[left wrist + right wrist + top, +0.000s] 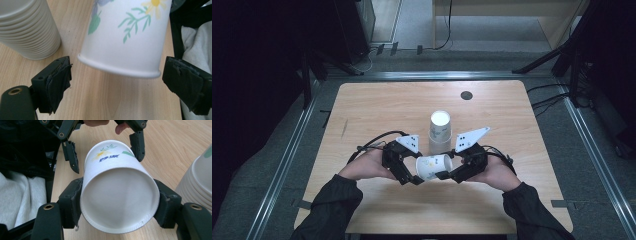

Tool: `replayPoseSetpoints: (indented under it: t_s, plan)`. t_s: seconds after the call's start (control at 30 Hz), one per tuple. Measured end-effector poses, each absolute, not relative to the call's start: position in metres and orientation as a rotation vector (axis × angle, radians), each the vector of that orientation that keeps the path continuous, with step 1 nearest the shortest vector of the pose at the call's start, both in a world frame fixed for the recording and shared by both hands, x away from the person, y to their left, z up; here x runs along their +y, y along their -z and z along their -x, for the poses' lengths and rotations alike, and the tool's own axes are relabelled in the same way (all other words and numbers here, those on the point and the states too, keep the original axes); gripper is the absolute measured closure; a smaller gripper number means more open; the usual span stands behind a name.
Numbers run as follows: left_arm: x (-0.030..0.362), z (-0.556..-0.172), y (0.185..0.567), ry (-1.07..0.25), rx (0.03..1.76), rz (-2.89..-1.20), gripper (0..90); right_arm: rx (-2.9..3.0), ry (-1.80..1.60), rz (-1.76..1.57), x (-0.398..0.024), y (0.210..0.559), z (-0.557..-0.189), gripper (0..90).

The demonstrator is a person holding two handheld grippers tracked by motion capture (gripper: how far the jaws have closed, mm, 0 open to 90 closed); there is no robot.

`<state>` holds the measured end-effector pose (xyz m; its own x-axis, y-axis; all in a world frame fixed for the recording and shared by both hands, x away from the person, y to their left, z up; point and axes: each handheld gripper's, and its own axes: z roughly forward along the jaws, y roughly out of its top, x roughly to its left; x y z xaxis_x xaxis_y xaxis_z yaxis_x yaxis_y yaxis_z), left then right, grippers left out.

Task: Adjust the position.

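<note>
A white paper cup (433, 166) with a flower print lies on its side just above the wooden table (377, 107), between my two grippers. My right gripper (450, 172) is shut on its base end; in the right gripper view the pads press both sides of the cup (117, 195). My left gripper (414, 174) faces the rim end and is open. In the left gripper view its pads (58, 80) stand clear of the rolled rim of the cup (125, 37) on either side. The left gripper (105, 151) also appears beyond the cup in the right gripper view.
A stack of upside-down white paper cups (440, 131) stands just behind the grippers, close to the held cup (27, 27) (200, 185). A small black disc (466, 95) is set in the table's far part. Dark stands and cables surround the table.
</note>
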<state>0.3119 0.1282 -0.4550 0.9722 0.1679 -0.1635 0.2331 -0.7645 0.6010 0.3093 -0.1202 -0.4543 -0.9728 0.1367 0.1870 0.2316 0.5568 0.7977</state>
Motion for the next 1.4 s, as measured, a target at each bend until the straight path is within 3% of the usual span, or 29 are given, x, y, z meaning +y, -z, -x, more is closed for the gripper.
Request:
replayPoseSetpoints:
  t_s: [0.63,0.93,1.4]
  plan:
    - [0.126,-0.304,0.47,0.189,0.306,-2.278,9.1,-2.631,1.43,0.282,-0.121,0.451,-0.307,34.2]
    - [0.126,-0.305,0.473,0.21,0.263,-2.23,20.2,-2.614,1.421,0.261,-0.118,0.453,-0.307,34.3]
    - [0.13,-0.305,0.468,0.187,0.251,-2.256,26.0,-2.614,1.407,0.27,-0.116,0.453,-0.307,34.3]
